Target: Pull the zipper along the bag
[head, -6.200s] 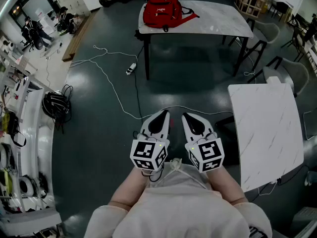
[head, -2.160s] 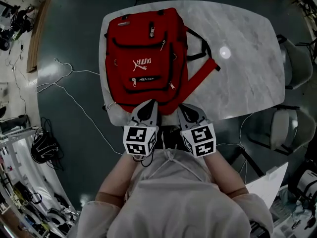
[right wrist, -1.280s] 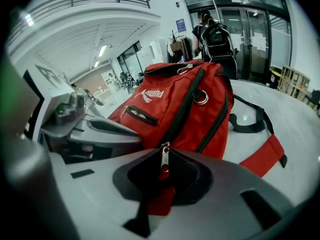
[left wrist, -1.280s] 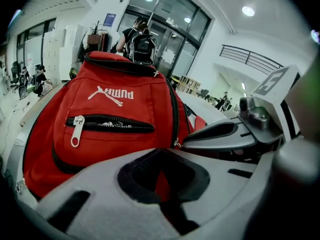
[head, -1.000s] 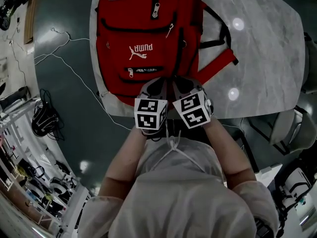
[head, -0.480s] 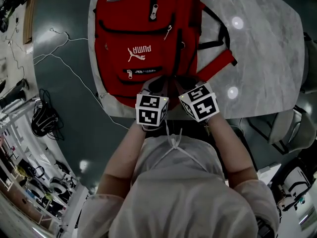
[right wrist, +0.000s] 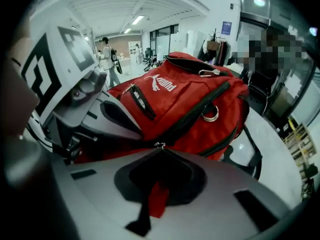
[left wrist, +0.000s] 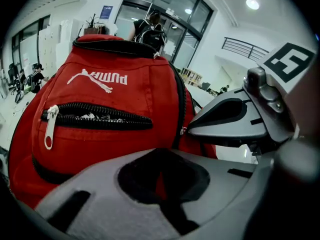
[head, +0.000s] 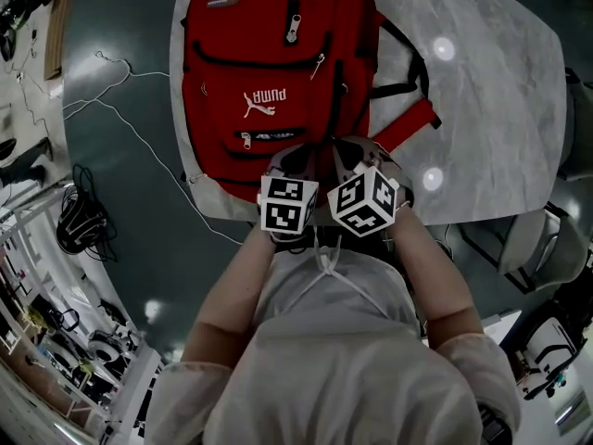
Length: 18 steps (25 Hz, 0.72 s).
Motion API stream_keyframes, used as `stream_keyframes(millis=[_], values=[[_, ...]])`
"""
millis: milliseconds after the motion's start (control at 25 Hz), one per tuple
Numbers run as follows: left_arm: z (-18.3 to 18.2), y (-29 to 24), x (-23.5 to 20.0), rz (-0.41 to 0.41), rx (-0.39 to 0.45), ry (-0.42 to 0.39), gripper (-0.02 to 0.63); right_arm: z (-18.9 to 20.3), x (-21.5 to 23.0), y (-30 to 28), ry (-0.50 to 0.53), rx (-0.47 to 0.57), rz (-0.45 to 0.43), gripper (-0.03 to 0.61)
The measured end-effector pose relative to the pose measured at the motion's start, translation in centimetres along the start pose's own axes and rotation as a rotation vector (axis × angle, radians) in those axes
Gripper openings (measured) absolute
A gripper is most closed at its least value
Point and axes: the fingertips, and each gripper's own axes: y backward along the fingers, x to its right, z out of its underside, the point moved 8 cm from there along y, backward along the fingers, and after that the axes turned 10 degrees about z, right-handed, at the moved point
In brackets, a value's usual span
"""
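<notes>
A red backpack (head: pixel 269 72) lies flat on the marble table (head: pixel 491 91), its bottom end toward me. Both grippers sit side by side at that near end, by the black main zipper (right wrist: pixel 195 114). My right gripper (head: pixel 350 154) is shut; the zipper slider (right wrist: pixel 159 145) sits right at its jaw tips, with a red strip pinched between the jaws. My left gripper (head: pixel 289 160) is shut as well, with red fabric showing between its jaws (left wrist: pixel 160 154). In the left gripper view the front pocket zipper (left wrist: pixel 95 116) stands partly open.
White cables (head: pixel 120 72) trail over the dark floor left of the table, with a coil of black cable (head: pixel 74 221) further down. A chair (head: pixel 547 239) stands at the table's near right corner. The bag's straps (head: pixel 408 91) lie on the marble to the right.
My right gripper swung out to the right, then came back beside the left one at the bag's near end. The left gripper stayed put.
</notes>
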Motion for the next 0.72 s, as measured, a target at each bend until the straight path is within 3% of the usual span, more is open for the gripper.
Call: stream_keyframes(millis=[720], values=[[0.0,0.0,-0.1,0.003,0.024,0.01,0.02,-1.8,3.9,0.6,0.127,0.073,0.079,0.026]])
